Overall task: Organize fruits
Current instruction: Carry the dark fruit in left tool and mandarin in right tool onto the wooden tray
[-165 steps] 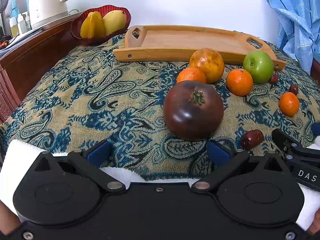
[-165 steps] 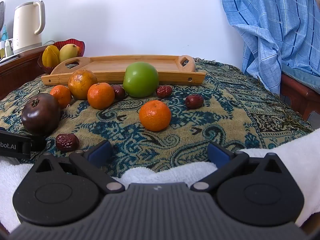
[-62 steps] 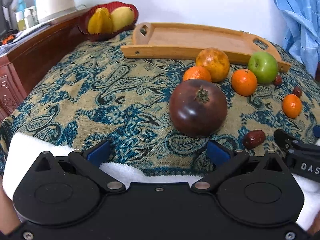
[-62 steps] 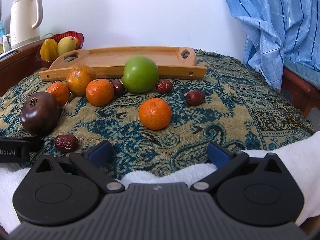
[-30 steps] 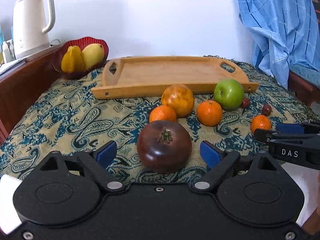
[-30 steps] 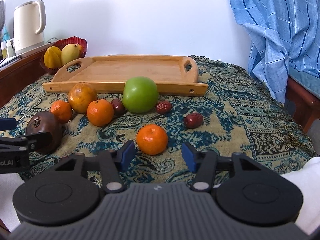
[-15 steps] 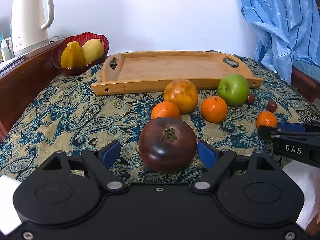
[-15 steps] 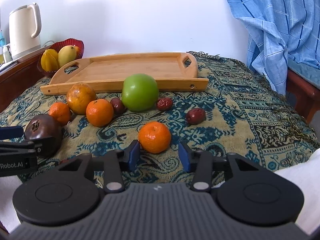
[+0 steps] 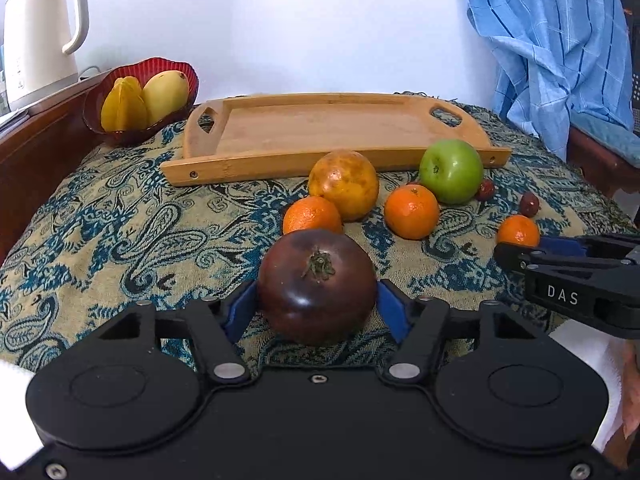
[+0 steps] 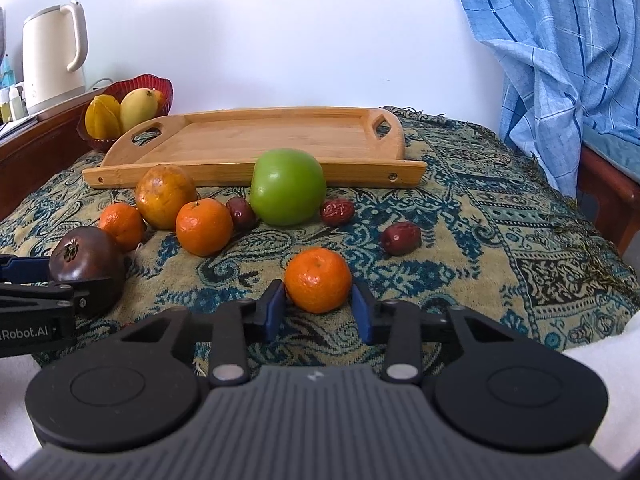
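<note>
A dark purple tomato-like fruit (image 9: 316,284) lies on the patterned cloth between the blue pads of my left gripper (image 9: 316,306). Its jaws are closing and the pads touch the fruit's sides. My right gripper (image 10: 318,302) is closing too, pads against a small mandarin (image 10: 318,280). Further back lie a green apple (image 10: 288,186), a large yellow-orange fruit (image 10: 166,194), two more mandarins (image 10: 204,226) and several red dates (image 10: 400,238). Behind them the wooden tray (image 10: 360,178) holds nothing.
A red bowl (image 9: 176,76) with a starfruit and a mango sits at the back left beside a white kettle (image 9: 40,32) on a wooden sideboard. A blue checked cloth (image 9: 552,48) hangs over a chair at the right. White towel lies at the near edge.
Both grippers came forward off the white towel up to their fruits. Over the last second their jaws narrowed until the pads met the dark fruit and the mandarin.
</note>
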`<state>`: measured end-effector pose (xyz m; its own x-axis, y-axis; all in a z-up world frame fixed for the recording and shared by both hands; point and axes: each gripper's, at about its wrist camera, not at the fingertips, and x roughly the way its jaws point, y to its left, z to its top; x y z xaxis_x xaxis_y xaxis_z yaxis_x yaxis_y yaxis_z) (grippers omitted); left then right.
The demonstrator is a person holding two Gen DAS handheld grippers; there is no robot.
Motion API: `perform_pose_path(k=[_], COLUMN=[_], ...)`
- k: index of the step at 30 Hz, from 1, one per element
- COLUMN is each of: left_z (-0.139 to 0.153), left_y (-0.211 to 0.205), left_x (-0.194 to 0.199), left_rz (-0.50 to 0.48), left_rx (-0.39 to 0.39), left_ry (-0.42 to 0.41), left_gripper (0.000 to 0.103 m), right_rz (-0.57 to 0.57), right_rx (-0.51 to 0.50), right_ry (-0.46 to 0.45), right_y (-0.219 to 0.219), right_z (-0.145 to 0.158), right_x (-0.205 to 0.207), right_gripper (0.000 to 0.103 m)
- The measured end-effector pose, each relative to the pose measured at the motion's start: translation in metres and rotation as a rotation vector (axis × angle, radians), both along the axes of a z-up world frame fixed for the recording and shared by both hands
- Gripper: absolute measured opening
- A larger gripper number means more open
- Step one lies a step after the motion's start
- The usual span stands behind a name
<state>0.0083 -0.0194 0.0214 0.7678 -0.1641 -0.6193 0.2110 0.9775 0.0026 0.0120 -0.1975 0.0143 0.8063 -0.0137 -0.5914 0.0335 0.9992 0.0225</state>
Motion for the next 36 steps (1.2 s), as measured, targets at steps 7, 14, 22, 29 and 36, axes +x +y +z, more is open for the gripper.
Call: perform_pose_path(k=[7, 14, 22, 29, 36], left_z=[0.002, 0.004, 0.016, 0.039, 0.059], left_y=[-0.001, 0.001, 0.006, 0.01, 0.015], left_x=[-0.001, -0.004, -0.012, -0.012, 0.001], left_rz=[0.004, 0.012, 0.03, 0.024, 0.041], left_rx=[0.004, 0.0, -0.008, -0.014, -0.031], left_ry=[0.007, 0.004, -0.02, -0.049, -0.049], left_gripper=[0.062, 0.06, 0.06, 0.06, 0.06], right_rz=[0.004, 0.006, 0.008, 0.007, 0.006], right_rx=[-0.012, -0.023, -0.018, 0.008, 0.036], right_ry=[-0.001, -0.007, -0.062, -0.075, -0.092], right_y=[0.001, 0.0, -0.001, -0.003, -0.005], right_z=[0.0, 0.002, 0.021, 0.034, 0.055], right_x=[0.002, 0.0, -0.006, -0.004, 0.0], right_gripper=[0.041, 0.039, 0.037, 0.037, 0.037])
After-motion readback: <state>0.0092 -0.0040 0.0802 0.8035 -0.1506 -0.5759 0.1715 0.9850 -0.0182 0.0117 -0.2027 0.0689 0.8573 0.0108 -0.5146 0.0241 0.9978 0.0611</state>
